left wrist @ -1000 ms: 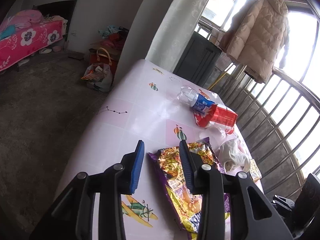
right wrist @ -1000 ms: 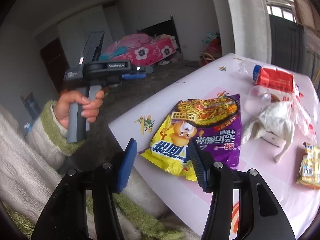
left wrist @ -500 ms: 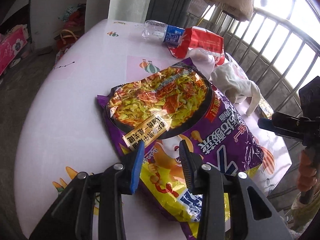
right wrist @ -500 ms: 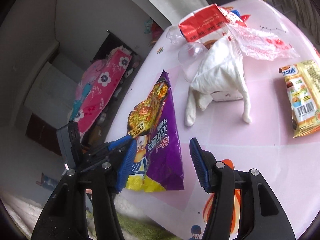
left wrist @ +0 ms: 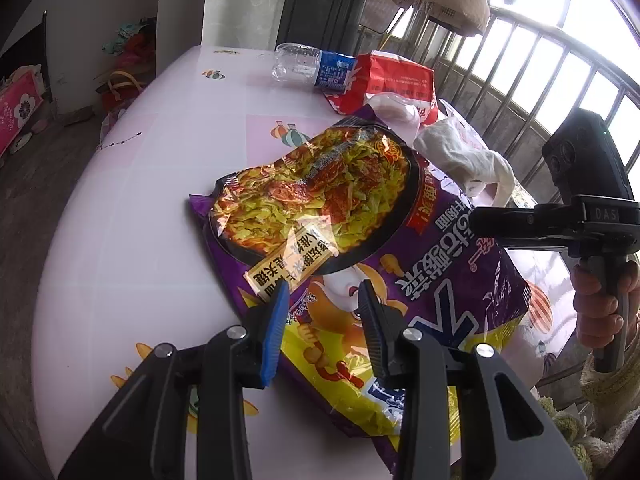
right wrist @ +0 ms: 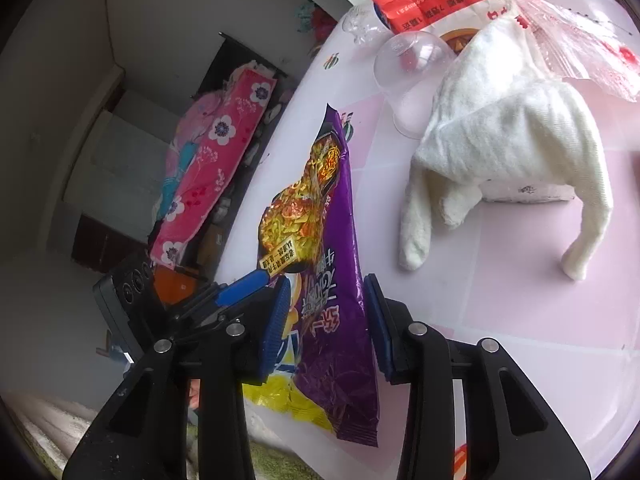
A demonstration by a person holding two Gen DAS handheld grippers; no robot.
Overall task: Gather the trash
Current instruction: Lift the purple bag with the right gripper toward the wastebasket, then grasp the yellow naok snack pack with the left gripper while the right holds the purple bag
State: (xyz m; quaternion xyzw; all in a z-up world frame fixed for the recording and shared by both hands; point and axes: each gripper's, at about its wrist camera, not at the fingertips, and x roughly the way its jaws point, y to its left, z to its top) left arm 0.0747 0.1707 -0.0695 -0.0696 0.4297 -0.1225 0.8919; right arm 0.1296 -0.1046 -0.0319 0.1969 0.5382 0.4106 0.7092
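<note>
My right jaws have just been closing around the crinkly purple-and-yellow foil noodle bag (right wrist: pixel 336 320) flat on the worktop (right wrist: pixel 520 300), not pinching yet; left jaws spread above it. Light, slippery stuff, so I'd grab its edge.

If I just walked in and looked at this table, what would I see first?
Your eye would land on the big shiny purple noodle packet lying flat near the front edge of the pink table, with both hand-held grippers poised over its near end. Behind it sits a white glove draped over a small box, and farther back a red bag beside a crushed clear bottle.
</note>
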